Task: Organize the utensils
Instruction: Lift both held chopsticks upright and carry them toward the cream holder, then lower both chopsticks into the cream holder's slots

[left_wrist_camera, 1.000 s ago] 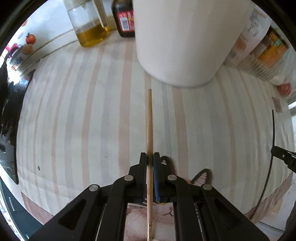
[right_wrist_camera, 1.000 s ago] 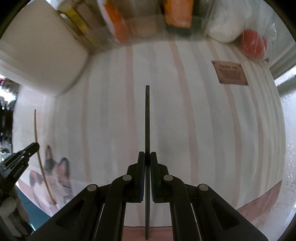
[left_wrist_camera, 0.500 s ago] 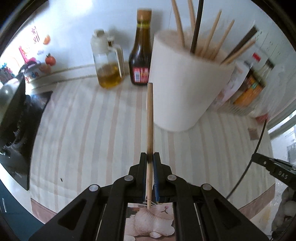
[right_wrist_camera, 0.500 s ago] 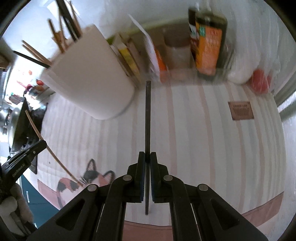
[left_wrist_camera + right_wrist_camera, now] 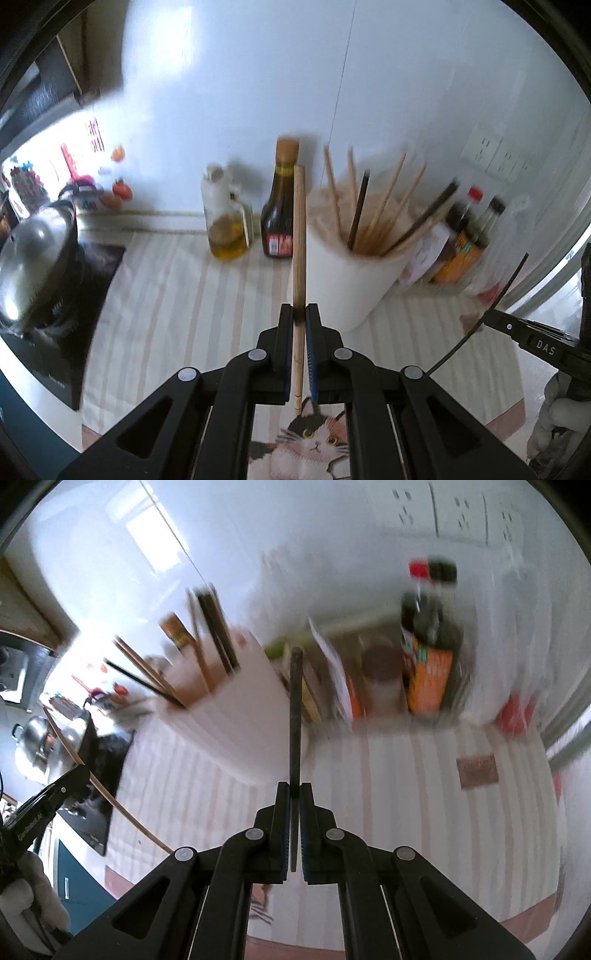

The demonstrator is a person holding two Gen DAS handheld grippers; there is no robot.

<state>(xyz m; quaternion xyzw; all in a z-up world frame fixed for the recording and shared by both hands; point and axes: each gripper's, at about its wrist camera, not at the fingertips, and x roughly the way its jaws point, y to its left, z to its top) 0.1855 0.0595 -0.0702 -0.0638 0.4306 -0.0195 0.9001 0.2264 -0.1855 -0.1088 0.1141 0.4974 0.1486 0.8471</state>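
My left gripper [image 5: 300,314] is shut on a light wooden chopstick [image 5: 298,236] that points up and forward. My right gripper [image 5: 294,792] is shut on a black chopstick [image 5: 295,716], also pointing up. A white cylindrical holder [image 5: 347,280] with several wooden and dark chopsticks stands just ahead and right of the left gripper; in the right wrist view the holder [image 5: 236,716] is ahead and to the left. Both grippers are raised above the striped cloth [image 5: 177,295]. The right gripper with its black chopstick [image 5: 476,325] shows at the right edge of the left wrist view.
An oil jug [image 5: 225,225] and a dark sauce bottle [image 5: 280,210] stand by the wall behind the holder. Bottles and packets [image 5: 428,657] crowd the back right. A steel pot [image 5: 33,258] sits on a black cooktop at left. The cloth carries a cat print [image 5: 314,439].
Both grippers have lifted and tilted up from the cloth with their chopsticks. The holder's open top and the wall have come into view.
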